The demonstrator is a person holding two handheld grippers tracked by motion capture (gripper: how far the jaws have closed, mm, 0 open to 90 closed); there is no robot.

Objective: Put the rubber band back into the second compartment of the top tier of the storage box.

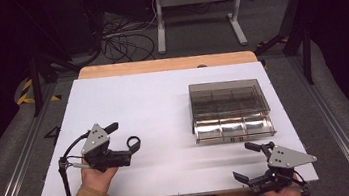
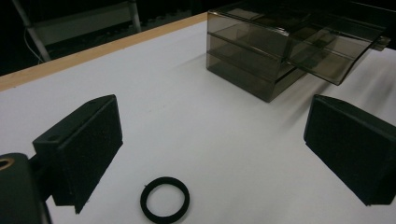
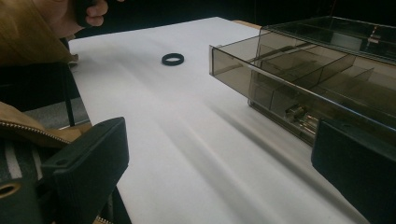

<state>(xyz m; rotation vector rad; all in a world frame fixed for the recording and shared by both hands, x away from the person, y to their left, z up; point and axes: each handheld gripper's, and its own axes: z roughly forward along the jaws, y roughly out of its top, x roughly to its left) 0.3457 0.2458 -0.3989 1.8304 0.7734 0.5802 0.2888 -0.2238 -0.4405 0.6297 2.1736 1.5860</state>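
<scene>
1. Between the spread jaws of the left tool (image 2: 205,154), a black ring (image 2: 165,199) lies on the white counter (image 2: 187,102), held by nothing.
2. Ahead of the right tool (image 3: 219,172), also wide open and empty, stands a smoky drawer box (image 3: 299,70).

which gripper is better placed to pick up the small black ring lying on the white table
Left. The small black rubber ring lies on the white table just ahead of the open left gripper, between its jaws. The right gripper, also open, sits far off by the smoky transparent plastic drawer box.
</scene>
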